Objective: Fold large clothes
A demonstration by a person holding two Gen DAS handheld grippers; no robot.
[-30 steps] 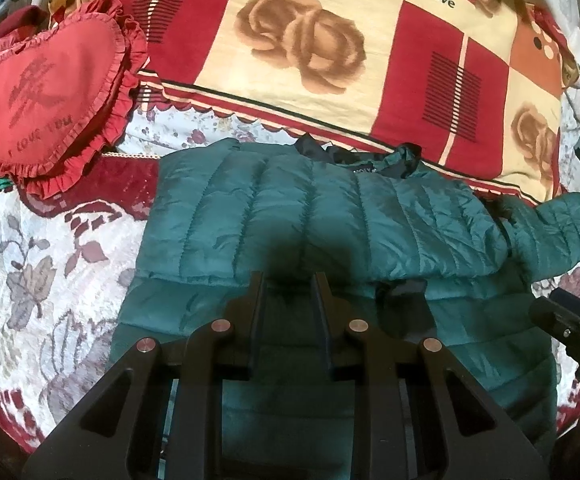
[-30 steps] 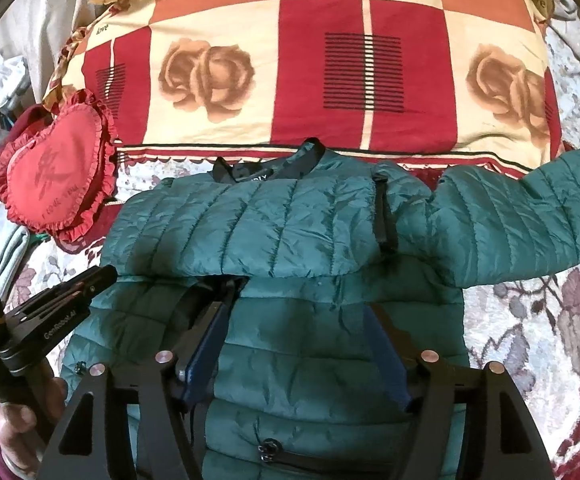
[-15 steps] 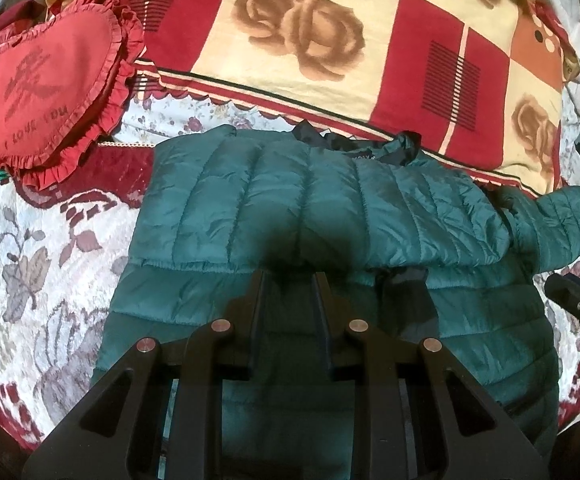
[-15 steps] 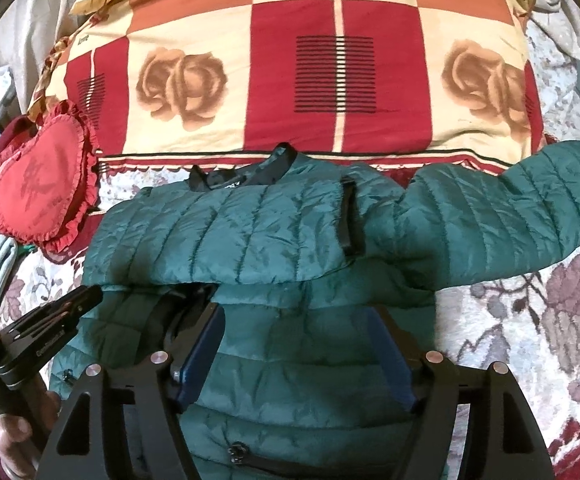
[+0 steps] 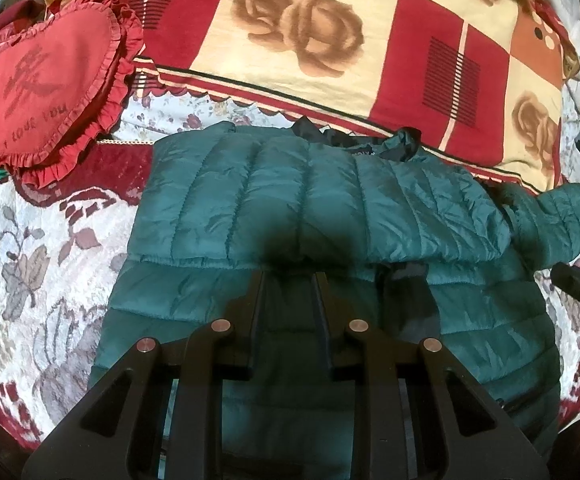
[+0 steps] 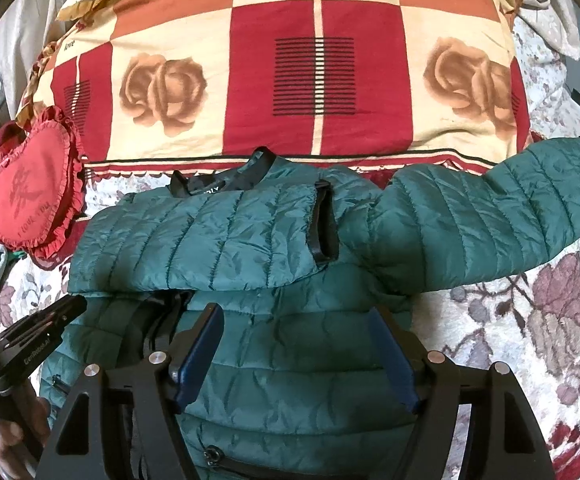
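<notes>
one green jacket (image 6: 250,240), one heart pillow (image 6: 26,196), two blankets

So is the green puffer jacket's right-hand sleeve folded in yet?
No. The green quilted puffer jacket's sleeve lies spread outward over the floral bedspread.

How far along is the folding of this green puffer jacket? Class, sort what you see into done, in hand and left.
Done: one sleeve lies folded across the chest of the jacket. In hand: nothing is gripped; the left gripper and the open right gripper hover above the body. Left: the other sleeve lies stretched out over the floral bedspread, and the body is not yet folded.
</notes>
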